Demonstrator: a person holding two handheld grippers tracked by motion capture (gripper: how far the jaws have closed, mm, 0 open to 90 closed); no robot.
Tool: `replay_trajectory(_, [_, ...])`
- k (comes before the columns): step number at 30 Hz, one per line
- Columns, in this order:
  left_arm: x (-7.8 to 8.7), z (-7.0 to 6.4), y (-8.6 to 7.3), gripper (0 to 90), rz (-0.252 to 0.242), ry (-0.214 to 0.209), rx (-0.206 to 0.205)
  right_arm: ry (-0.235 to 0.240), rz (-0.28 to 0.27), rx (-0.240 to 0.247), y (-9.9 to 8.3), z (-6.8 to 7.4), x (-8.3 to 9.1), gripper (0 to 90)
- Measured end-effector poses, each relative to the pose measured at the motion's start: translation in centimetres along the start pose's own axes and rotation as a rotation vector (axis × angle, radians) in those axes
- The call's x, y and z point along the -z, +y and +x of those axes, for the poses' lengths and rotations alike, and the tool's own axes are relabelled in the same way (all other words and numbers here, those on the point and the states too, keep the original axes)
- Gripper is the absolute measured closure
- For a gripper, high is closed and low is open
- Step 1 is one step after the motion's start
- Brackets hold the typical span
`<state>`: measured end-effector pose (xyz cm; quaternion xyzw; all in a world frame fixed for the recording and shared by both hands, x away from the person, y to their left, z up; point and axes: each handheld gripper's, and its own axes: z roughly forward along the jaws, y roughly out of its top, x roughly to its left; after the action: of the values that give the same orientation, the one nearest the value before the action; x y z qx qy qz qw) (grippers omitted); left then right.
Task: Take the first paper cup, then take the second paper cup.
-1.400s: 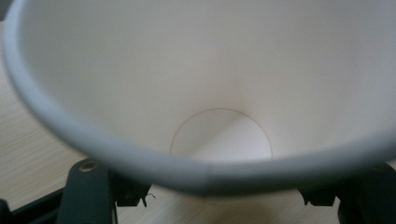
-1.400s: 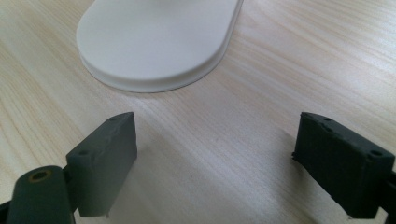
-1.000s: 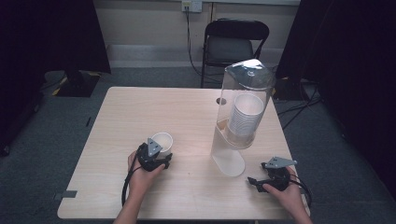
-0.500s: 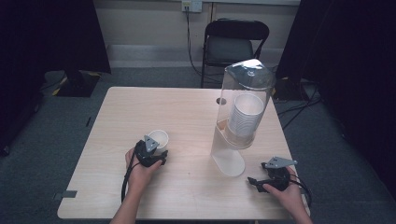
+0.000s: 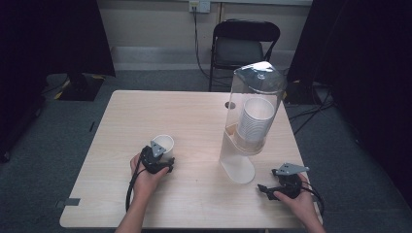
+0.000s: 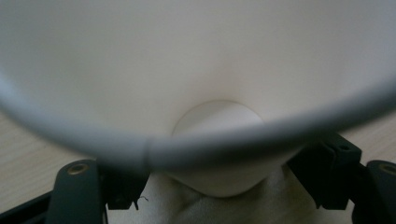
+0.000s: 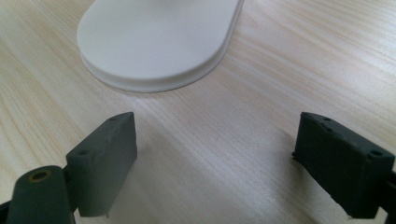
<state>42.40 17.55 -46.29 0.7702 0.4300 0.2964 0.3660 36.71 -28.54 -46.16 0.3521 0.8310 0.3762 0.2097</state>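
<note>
Between left gripper fingers: white paper cup, clamped low on wall, mouth toward camera, held just over surface. Cup likely light, thin, easily crushed; gentle squeeze near stiffer base or rolled rim safest. Right gripper fingers spread wide, holding nothing; dispenser base just ahead of them.

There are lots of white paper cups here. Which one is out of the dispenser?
The single cup at the table's left front, gripped in the left claw. The others sit nested in a stack inside the clear dispenser tube. The right claw is open, holding nothing.
</note>
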Motion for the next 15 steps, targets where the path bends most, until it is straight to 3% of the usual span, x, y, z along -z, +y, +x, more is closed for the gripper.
replay_trajectory(10, [1.9, -0.3, -1.4, 24.2, -0.003, -0.067, -0.010, 0.000, 0.000, 0.001, 0.0, 0.0, 0.0, 12.3])
replay_trajectory(15, [3.4, -0.7, -2.0, 23.2, -0.039, -0.115, -0.006, 0.001, 0.001, 0.001, 0.0, 0.0, 0.0, 12.3])
